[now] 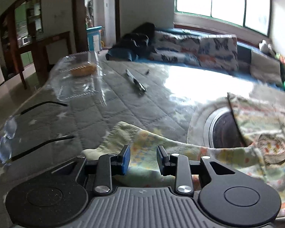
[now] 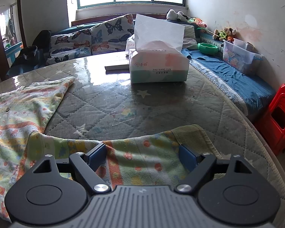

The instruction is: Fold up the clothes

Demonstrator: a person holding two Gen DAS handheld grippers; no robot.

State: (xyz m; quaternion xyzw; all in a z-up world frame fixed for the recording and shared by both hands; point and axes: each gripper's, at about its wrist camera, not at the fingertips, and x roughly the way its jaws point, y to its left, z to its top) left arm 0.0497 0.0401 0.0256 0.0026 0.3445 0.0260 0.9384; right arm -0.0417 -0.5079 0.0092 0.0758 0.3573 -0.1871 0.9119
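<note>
A small patterned child's garment (image 1: 256, 133) with green ribbed cuffs lies spread on the quilted grey table cover (image 1: 96, 110). In the left wrist view, one sleeve (image 1: 142, 148) runs between the blue pads of my left gripper (image 1: 143, 159); the jaws stand partly open around the cloth. In the right wrist view, the garment's body (image 2: 24, 110) lies at the left and the other sleeve (image 2: 142, 152) with its green cuff (image 2: 193, 134) lies between the pads of my right gripper (image 2: 142, 157), which is wide open over it.
A tissue pack (image 2: 158, 64) and a flat remote-like item (image 2: 116, 66) lie on the far table. Eyeglasses (image 1: 19, 131), a clear plastic box (image 1: 77, 76), a metal tool (image 1: 135, 80) lie at left. A round metal-rimmed object (image 1: 224, 131) sits under the garment. Red stool (image 2: 279, 117) at right.
</note>
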